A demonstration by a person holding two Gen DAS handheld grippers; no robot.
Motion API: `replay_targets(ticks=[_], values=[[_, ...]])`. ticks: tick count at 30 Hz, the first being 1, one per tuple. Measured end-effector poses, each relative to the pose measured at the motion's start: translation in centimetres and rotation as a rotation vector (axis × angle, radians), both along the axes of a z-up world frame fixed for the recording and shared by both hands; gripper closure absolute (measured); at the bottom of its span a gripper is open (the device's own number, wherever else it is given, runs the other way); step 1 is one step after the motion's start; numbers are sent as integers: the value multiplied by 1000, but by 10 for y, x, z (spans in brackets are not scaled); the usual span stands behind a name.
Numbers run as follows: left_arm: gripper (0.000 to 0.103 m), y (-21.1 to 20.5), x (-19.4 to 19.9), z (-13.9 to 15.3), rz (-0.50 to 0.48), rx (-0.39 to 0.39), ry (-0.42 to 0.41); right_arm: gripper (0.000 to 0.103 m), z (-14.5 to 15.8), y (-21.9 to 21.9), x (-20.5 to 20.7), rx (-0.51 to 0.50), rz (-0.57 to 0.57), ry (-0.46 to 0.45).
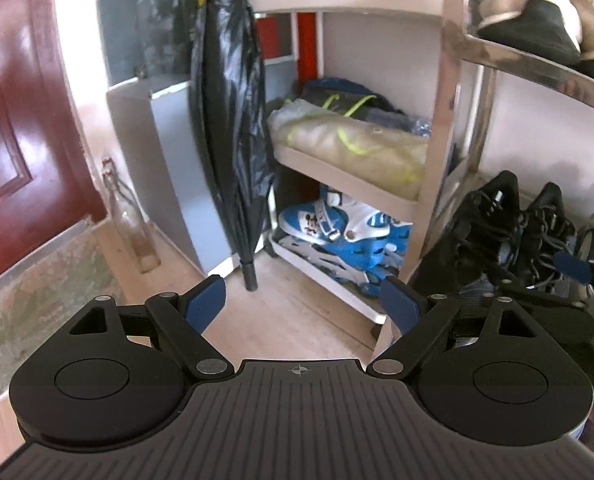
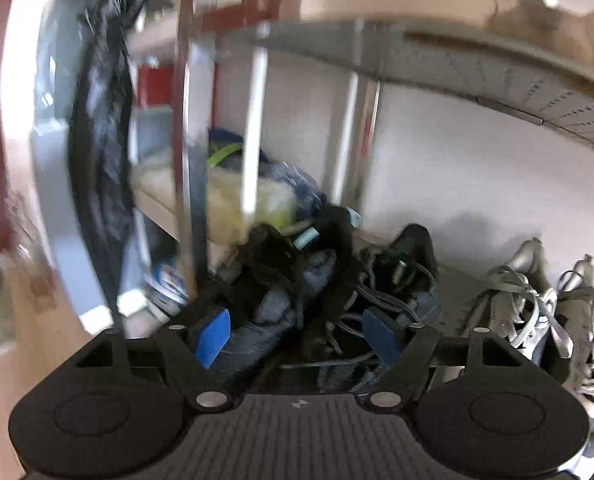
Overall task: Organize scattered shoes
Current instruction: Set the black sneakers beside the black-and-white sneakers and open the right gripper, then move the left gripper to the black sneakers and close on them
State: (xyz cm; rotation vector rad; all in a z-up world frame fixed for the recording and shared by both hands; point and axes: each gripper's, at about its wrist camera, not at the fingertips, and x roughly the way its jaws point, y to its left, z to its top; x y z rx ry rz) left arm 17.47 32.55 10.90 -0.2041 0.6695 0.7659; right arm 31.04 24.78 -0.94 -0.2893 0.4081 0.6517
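Dark red door, empty glass bottle on the floor, furled black umbrella beside it.

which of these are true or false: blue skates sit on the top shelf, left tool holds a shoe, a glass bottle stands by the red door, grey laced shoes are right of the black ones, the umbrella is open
1. Blue skates sit on the top shelf. False: the blue skates lie on the lowest tier of the white rack.
2. The left tool holds a shoe. False: the left tool stands open with only floor between its pads.
3. A glass bottle stands by the red door. True: the glass bottle stands on the floor beside the red door.
4. Grey laced shoes are right of the black ones. True: in the right wrist view the grey shoes stand right of the black shoes.
5. The umbrella is open. False: the black umbrella is folded, standing upright.
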Motion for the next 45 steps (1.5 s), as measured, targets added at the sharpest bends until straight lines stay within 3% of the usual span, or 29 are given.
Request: replay_targets(ticks=[11,15,18,22,25,28,33,37,40,45], values=[[14,-1,-1,-1,3,0,2,17,-13,25,19,-6,9,-127],[14,-5,1,-3,-14,-7,3,19,-11,20,14,3,4,-175],[14,-8,4,-4,-29,-9,7,27,-19,15,-1,64,-63,-187],[14,-12,7,-6,-44,-9,8,34,-27,13,-14,121,-168,-171],[14,-14,9,-8,-55,-5,13,26,-29,20,-5,118,-196,-132],[14,-16,15,-13,-79,-13,45,24,-16,10,3,104,-148,-85],[14,-32,23,-18,-151,-19,70,21,20,-40,-30,104,-34,-65],[14,-42,24,-20,-189,-28,75,25,43,-112,-67,119,-7,30],[17,-50,27,-26,-261,-94,77,27,52,-174,-97,105,25,100],[23,-69,38,-26,-381,-130,-62,28,46,-253,-118,110,12,89]])
